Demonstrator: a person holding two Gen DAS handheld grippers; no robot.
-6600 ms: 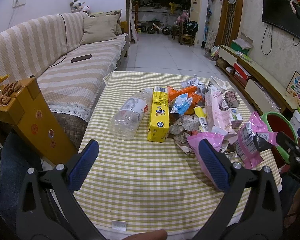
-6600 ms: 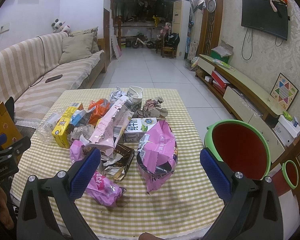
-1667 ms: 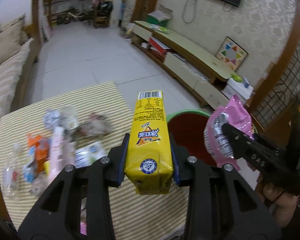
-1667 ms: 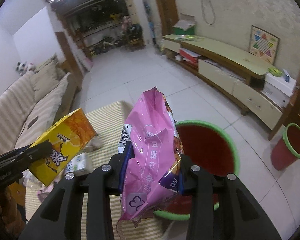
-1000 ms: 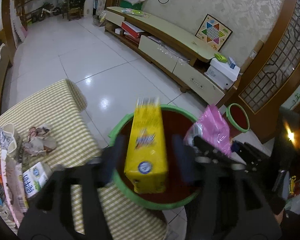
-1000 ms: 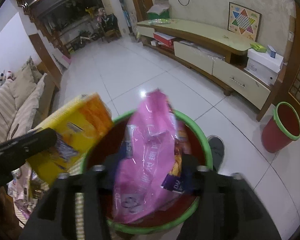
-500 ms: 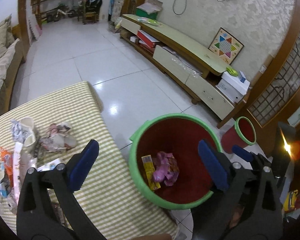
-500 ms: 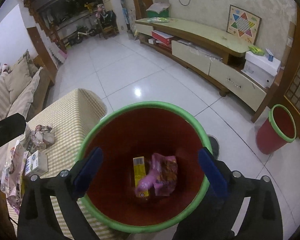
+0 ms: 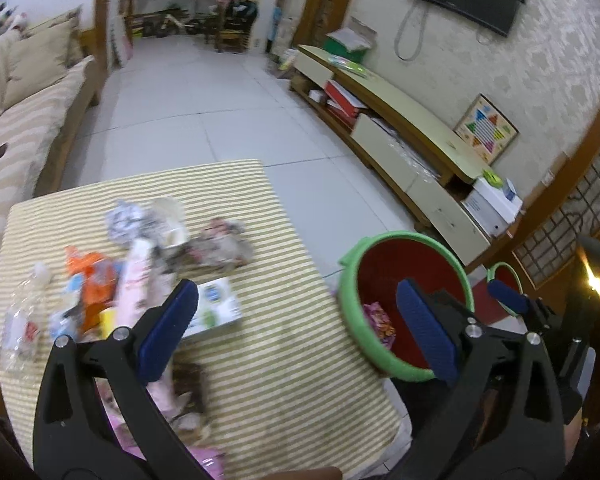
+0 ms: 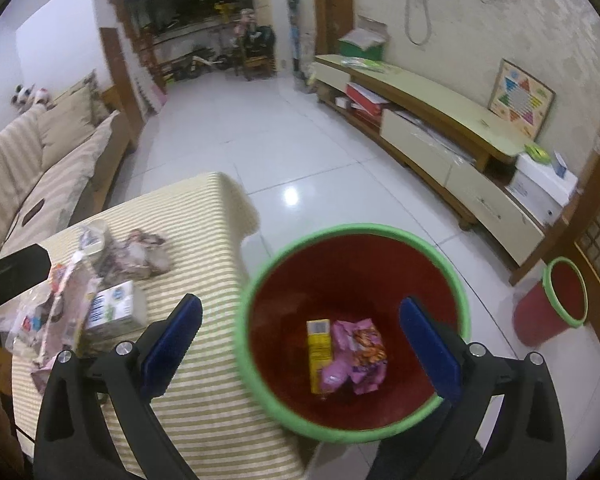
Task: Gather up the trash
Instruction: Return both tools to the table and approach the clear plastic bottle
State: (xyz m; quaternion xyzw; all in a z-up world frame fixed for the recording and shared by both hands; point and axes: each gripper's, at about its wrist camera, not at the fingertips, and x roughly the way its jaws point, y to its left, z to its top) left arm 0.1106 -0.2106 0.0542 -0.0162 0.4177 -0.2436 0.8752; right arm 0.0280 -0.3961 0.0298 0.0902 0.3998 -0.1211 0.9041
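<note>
The green-rimmed red bin (image 10: 364,230) stands on the floor by the table's right edge. At its bottom lie the yellow carton (image 10: 318,348) and the pink snack bag (image 10: 356,352). My right gripper (image 10: 300,312) hovers over the bin's left rim; its jaws are opening and nothing is between them. My left gripper (image 9: 296,300) is open and empty above the checked tablecloth (image 9: 280,360), between the bin (image 9: 352,280) and the trash pile (image 9: 140,248). That pile holds a white carton (image 9: 216,308), wrappers and a clear bottle (image 9: 20,320).
A smaller red bin (image 10: 560,304) stands at the right by a wooden door. Along the right wall runs a low TV cabinet (image 10: 440,132), and a striped sofa (image 10: 40,168) lies left of the table. White tiled floor (image 10: 260,140) stretches beyond.
Both grippers have opened, and the yellow carton and the pink bag have fallen into the bin. Both views have swung left, the left one back over the table.
</note>
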